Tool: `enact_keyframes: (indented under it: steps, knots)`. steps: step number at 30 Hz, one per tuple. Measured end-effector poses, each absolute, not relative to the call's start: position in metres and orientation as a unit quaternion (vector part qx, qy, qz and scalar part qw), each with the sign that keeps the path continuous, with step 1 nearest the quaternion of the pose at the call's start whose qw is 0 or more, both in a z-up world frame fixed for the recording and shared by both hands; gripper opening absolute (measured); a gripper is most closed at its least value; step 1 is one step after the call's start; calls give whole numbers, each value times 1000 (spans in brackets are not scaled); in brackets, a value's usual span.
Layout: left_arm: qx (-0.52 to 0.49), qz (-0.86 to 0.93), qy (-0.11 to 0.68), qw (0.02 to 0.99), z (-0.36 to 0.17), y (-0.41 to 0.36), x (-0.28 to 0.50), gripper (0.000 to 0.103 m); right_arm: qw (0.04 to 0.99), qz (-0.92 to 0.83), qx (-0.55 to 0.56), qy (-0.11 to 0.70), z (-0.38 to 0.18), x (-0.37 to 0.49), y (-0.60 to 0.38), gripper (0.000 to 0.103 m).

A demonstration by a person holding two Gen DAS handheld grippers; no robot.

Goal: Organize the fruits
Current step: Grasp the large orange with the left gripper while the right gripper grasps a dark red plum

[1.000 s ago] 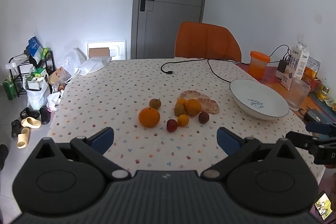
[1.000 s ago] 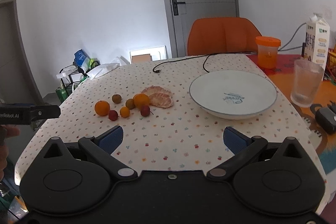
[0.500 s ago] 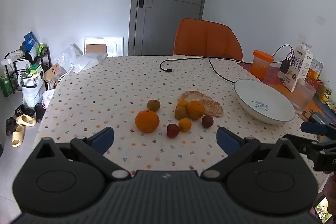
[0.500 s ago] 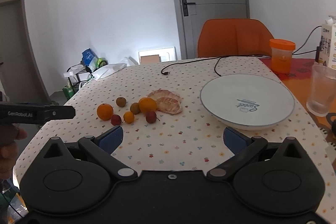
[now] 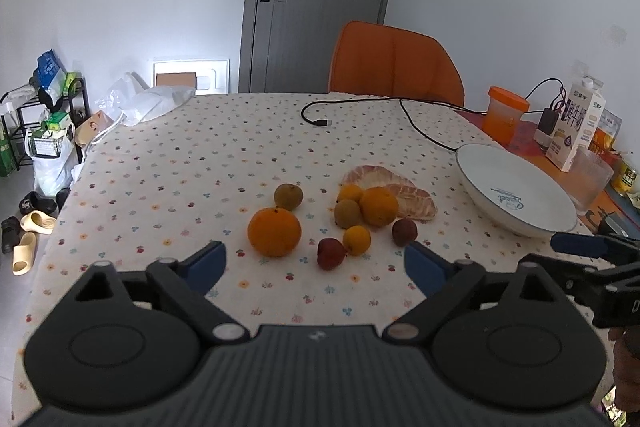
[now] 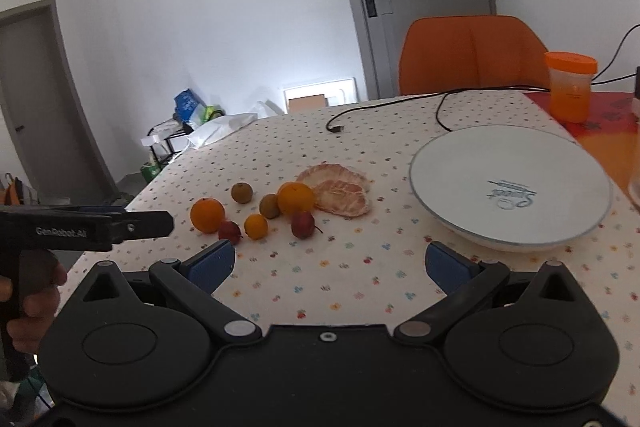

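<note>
Several fruits lie in a cluster on the dotted tablecloth: a big orange, a second orange, small red fruits, brownish ones and peeled pomelo segments. A white plate stands empty to their right. My left gripper hovers just short of the big orange, jaws wide and closing, nothing between them. My right gripper is open and empty, short of the plate and fruits.
An orange chair stands behind the table. A black cable lies across the far side. An orange-lidded jar, milk carton and glass crowd the right edge. Shelf, bags and shoes sit on the floor at left.
Both grippers have moved forward and lower toward the fruits, which now look larger and nearer. The left jaws stand slightly narrower than before.
</note>
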State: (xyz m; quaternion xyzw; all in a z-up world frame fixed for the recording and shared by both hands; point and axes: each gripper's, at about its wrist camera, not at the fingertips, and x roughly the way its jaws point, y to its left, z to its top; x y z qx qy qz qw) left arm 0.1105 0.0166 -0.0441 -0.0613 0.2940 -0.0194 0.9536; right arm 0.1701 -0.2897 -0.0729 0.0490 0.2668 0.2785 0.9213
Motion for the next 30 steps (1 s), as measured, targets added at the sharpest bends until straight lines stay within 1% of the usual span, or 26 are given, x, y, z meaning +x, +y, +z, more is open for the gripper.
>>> enact_keyframes:
  steps: [2,5,8,10,12,18,21,25,30]
  knots:
    - [-66,-18,299,952,-47,18,116,85,918,286,47,270,-75,175,-286,101]
    - [-68,-17,306,949,-51,18,124,76,914,292,50,276,-77,183,-281,92]
    - [-72,-18,315,946,-55,19,131,70,911,295,56,284,-80,192,-278,85]
    - [-75,-15,315,946,-57,21,135,68,908,296,59,291,-82,197,-277,81]
    - [-80,-13,317,945,-58,24,140,66,905,299,61,296,-84,203,-274,74]
    - [-88,0,319,944,-59,34,152,64,899,308,58,304,-86,215,-265,64]
    - [-91,2,323,942,-61,38,160,60,896,311,60,310,-87,222,-260,57]
    - [-98,6,330,939,-66,43,168,56,892,316,58,317,-89,230,-252,53]
    - [-104,11,339,935,-73,47,177,54,887,318,53,331,-93,242,-242,46]
